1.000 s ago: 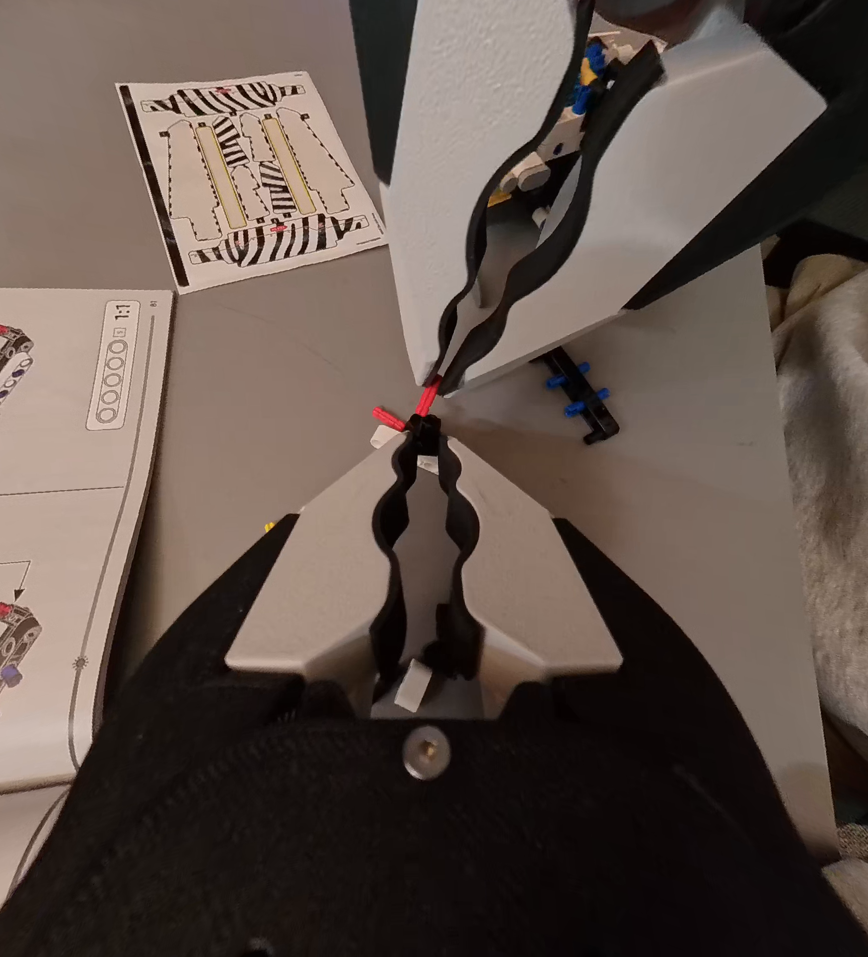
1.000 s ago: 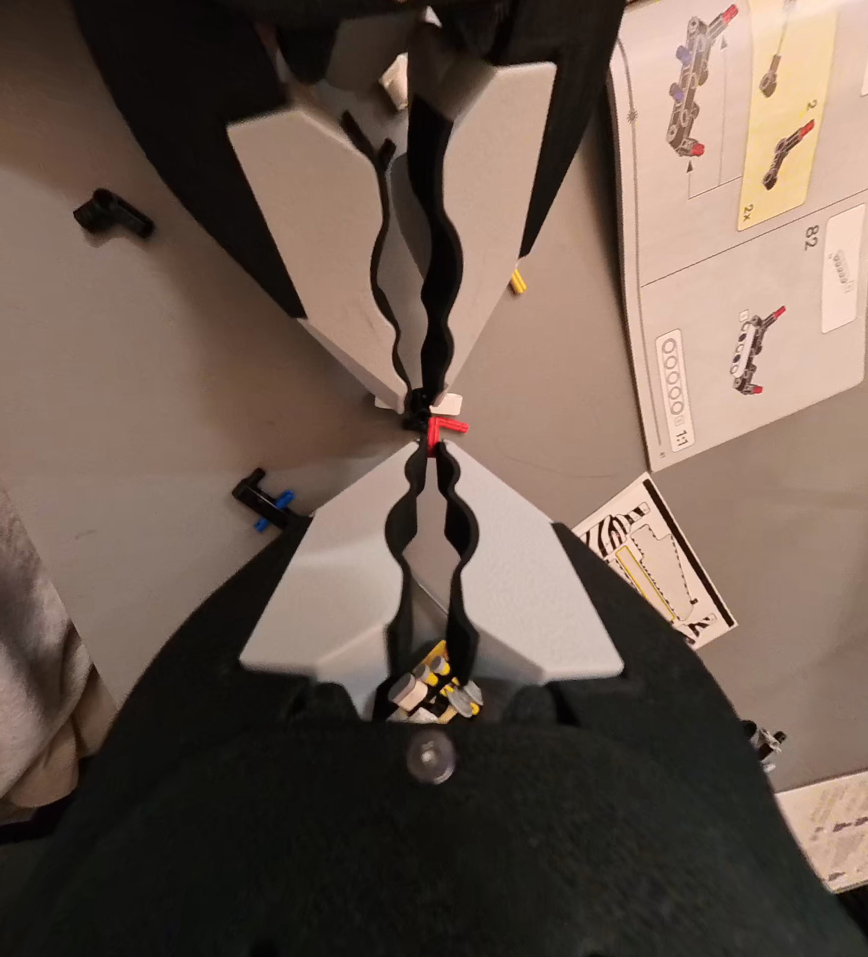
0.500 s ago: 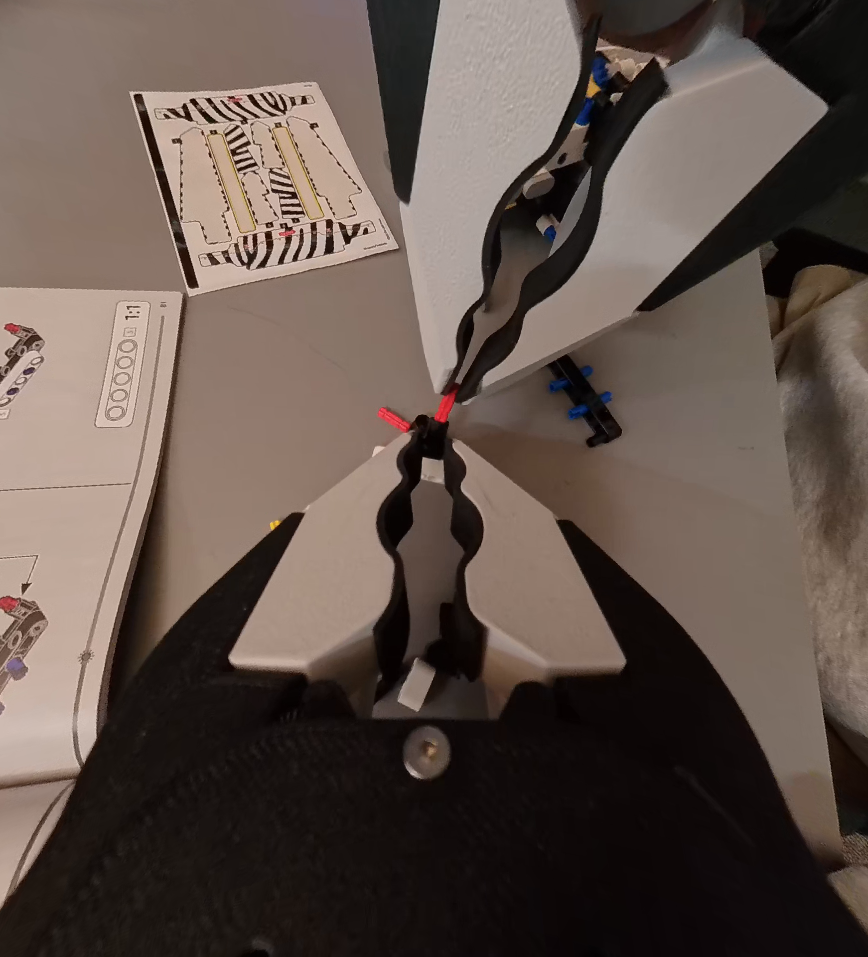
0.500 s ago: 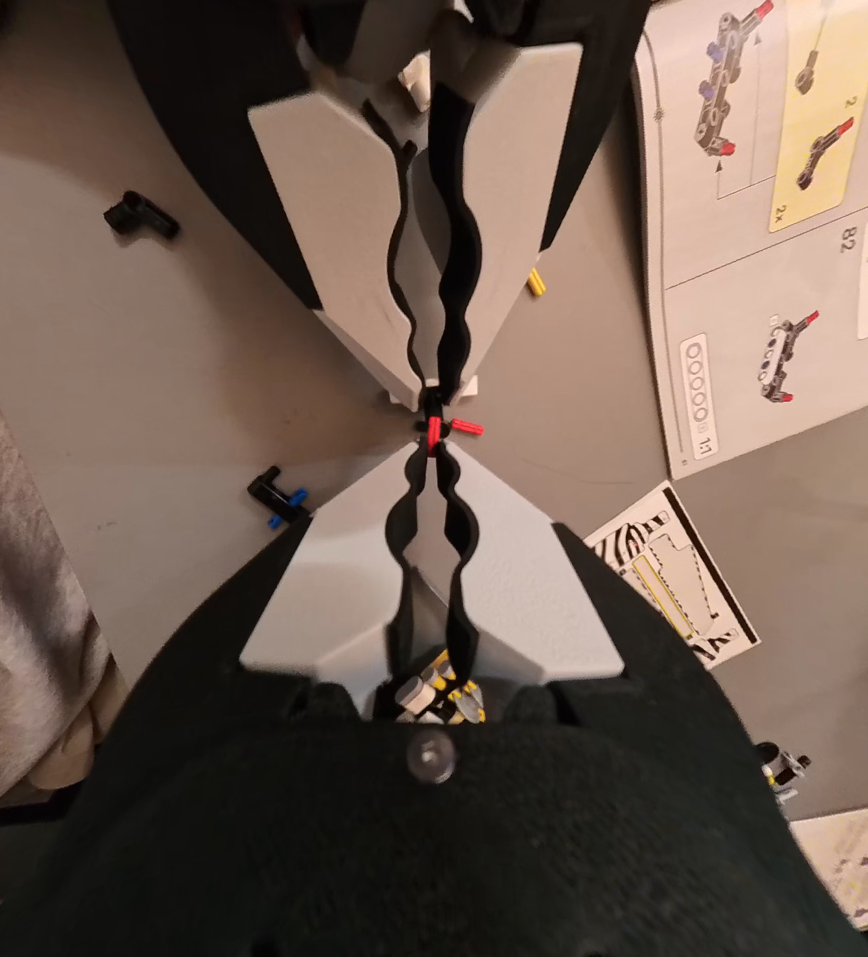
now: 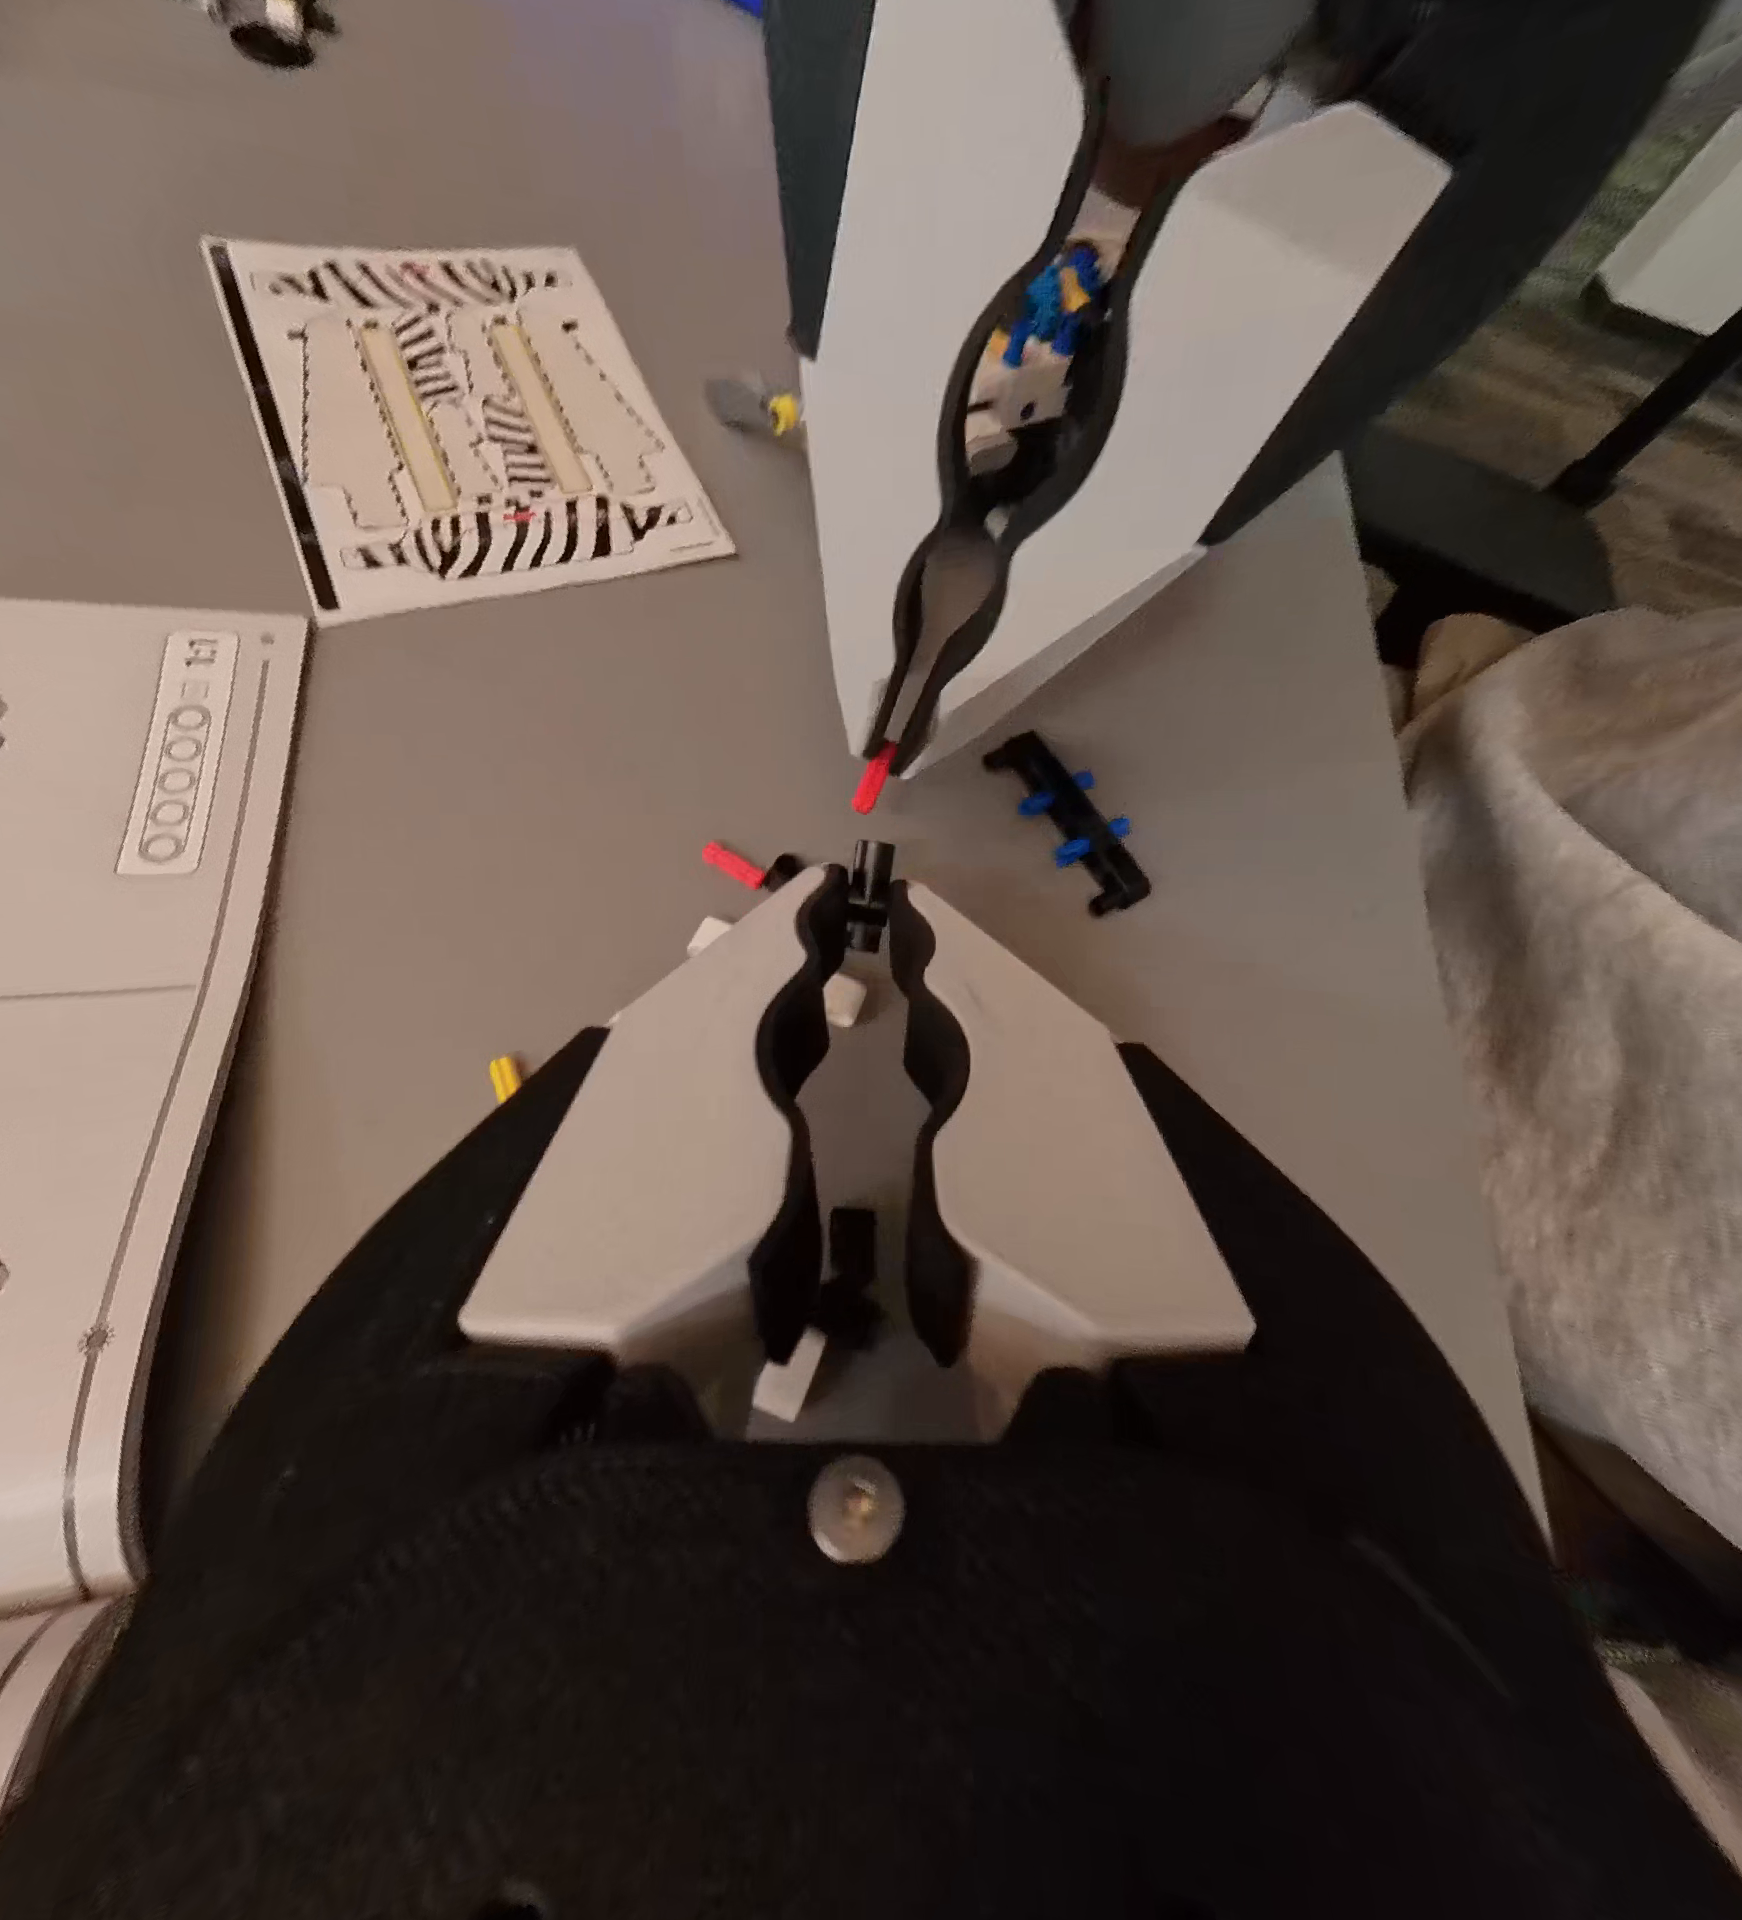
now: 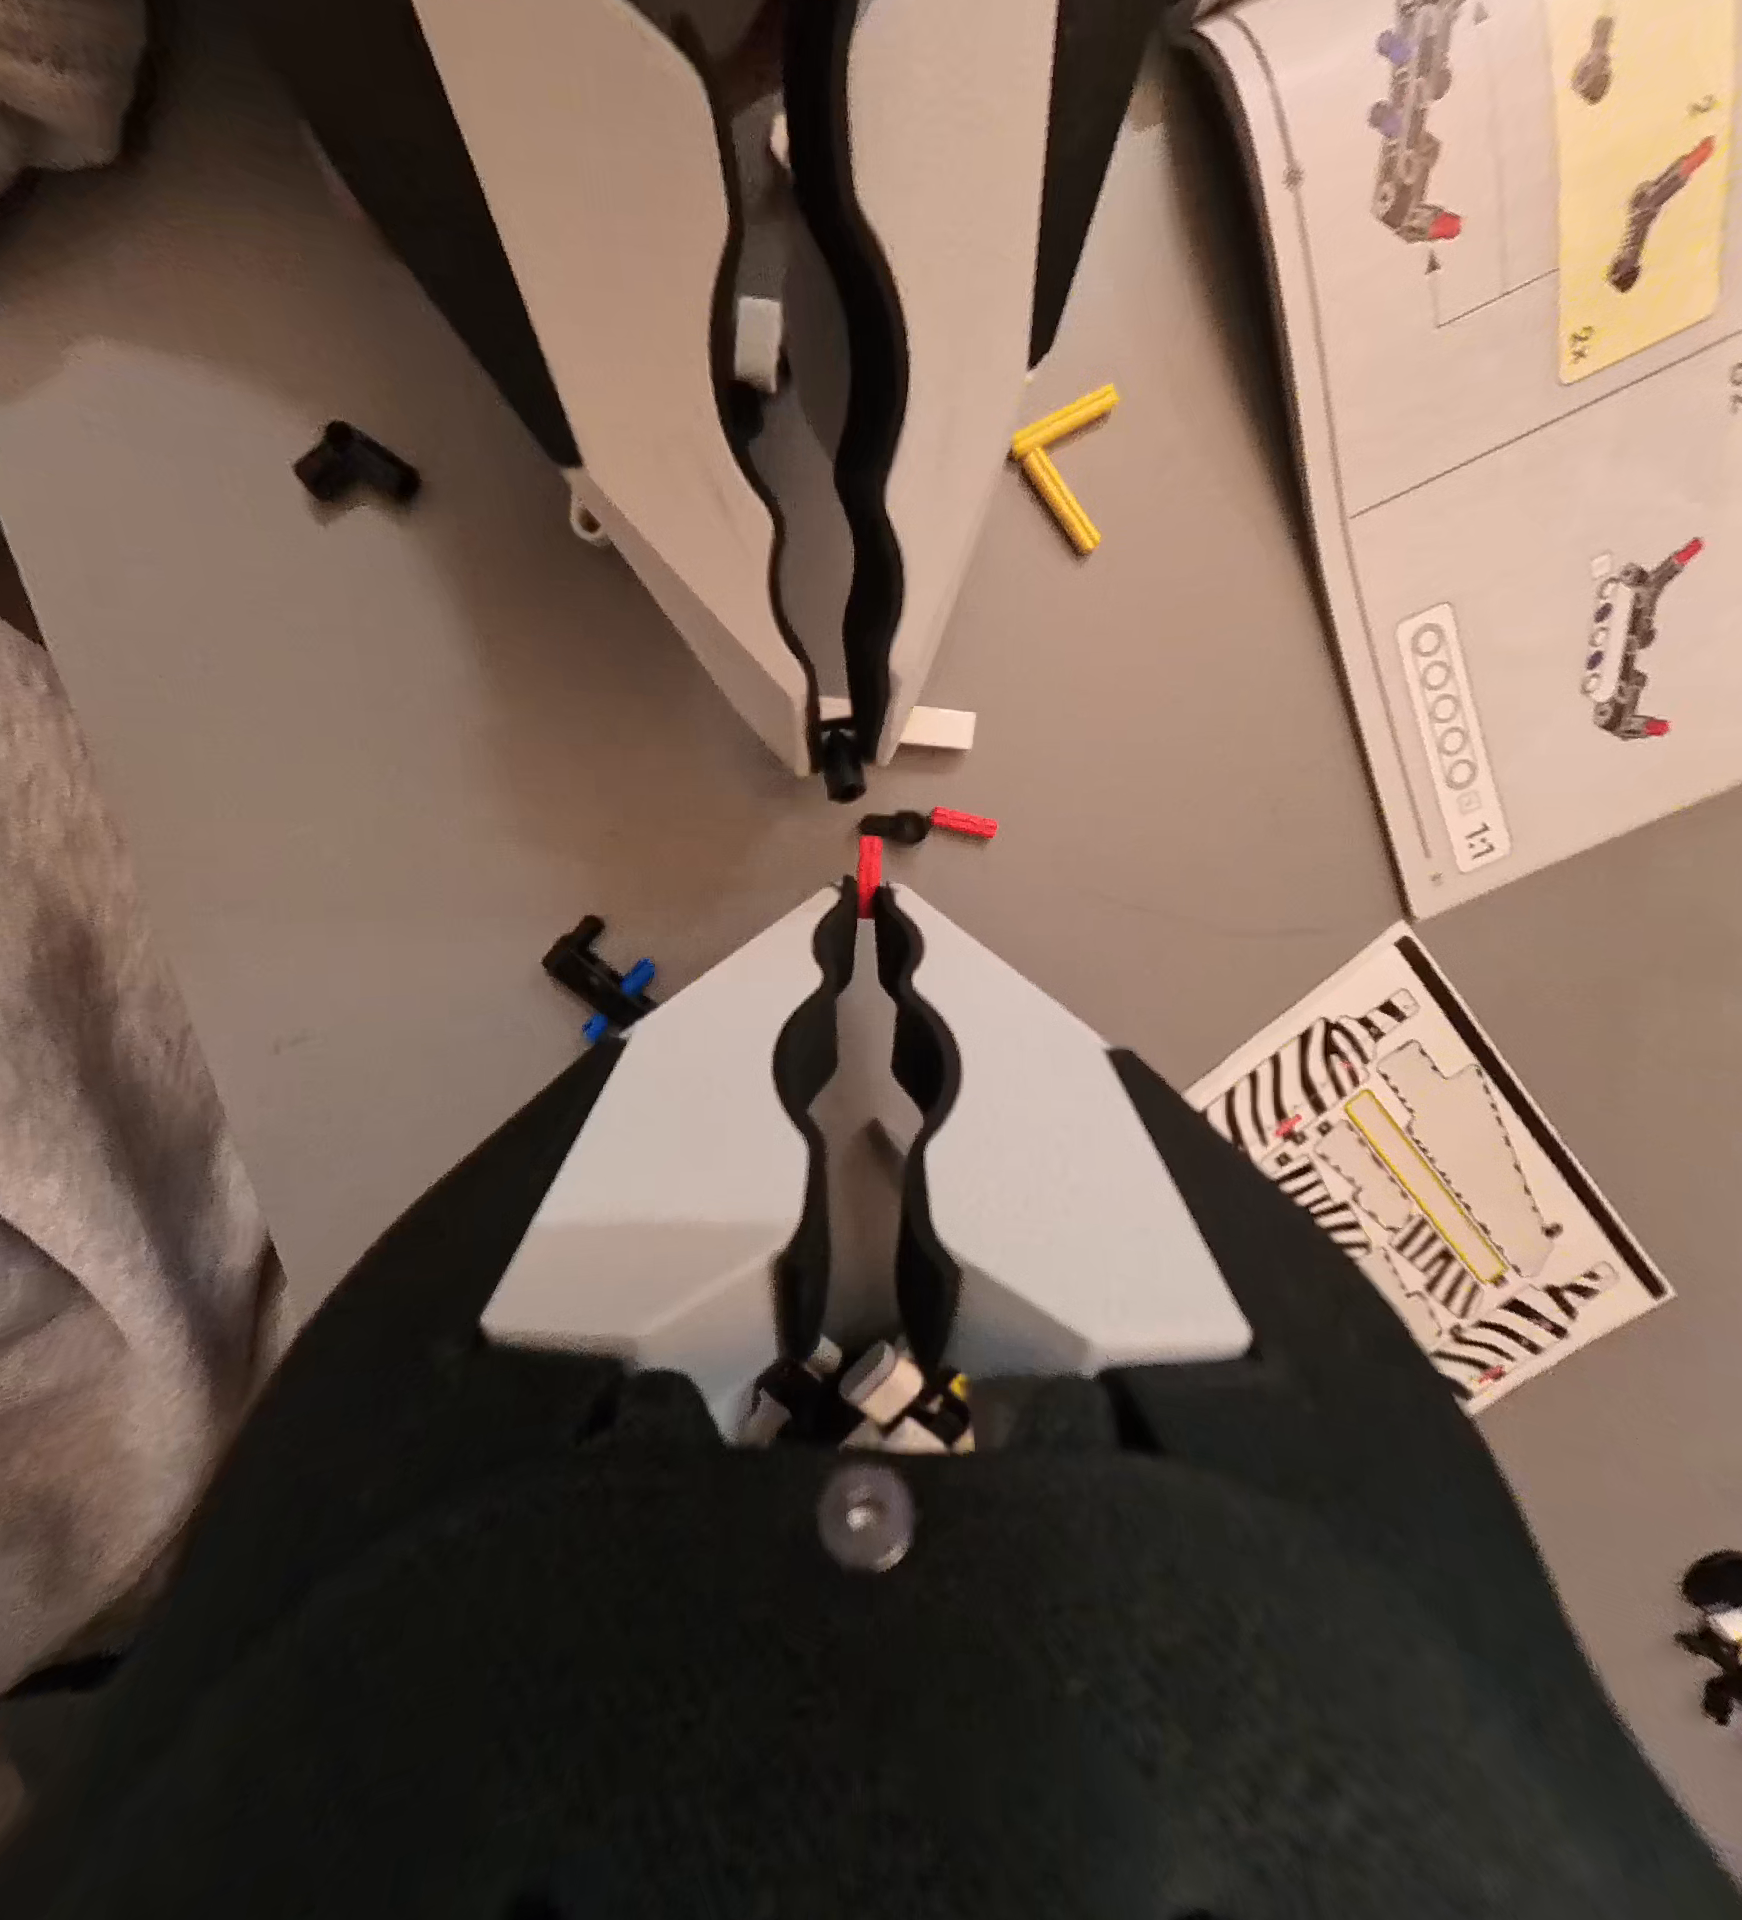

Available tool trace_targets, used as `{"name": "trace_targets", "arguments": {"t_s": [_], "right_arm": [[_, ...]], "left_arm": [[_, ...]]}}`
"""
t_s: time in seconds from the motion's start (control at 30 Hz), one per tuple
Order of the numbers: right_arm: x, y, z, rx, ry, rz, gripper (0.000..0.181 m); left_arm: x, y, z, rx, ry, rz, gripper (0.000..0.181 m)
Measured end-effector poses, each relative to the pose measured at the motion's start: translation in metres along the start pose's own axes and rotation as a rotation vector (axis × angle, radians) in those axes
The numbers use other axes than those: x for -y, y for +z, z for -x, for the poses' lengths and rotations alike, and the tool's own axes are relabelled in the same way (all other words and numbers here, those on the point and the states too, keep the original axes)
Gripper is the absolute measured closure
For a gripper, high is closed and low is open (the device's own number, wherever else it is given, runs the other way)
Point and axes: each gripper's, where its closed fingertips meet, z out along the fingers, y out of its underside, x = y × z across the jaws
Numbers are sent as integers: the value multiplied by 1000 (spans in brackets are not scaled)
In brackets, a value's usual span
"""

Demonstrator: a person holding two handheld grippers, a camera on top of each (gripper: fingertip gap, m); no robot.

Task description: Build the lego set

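Fingers [image 6: 825,940] of the right gripper [image 6: 862,899] pinch a red pin [image 6: 868,865], tip-to-tip opposite the left gripper [image 5: 864,891] clamping a black connector [image 5: 867,883].

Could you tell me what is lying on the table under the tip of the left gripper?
A small white brick pokes out beside the left gripper, lying flat on the grey table. Its other end is covered by the gripper's fingers, so its full length cannot be seen.

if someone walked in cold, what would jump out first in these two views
Two pale grey wedge-shaped grippers meet nose to nose mid-frame over the grey table: the right gripper pinches a small red peg, the left gripper a short black connector, with a gap between the two parts. Beyond them, the zebra-striped sticker sheet and the open instruction booklet on the left catch the eye.
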Motion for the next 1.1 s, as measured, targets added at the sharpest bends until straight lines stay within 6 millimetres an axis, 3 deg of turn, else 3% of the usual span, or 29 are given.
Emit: {"name": "trace_targets", "arguments": {"t_s": [0.23, 0.4, 0.63, 1.1], "right_arm": [[-8, -4, 13, 1, -61, -13, 180], [-7, -2, 22, -53, -210, -33, 180], [-7, 1, 21, -173, -407, 0, 180], [-13, 13, 22, -360, -496, 53, 180]], "left_arm": [[-6, 7, -15, -107, -43, 37, 176], [-13, 15, -24, -171, -79, 94, 176], [-14, 16, -23, -172, -89, 98, 176], [-15, 17, -24, -173, -99, 113, 176]]}}
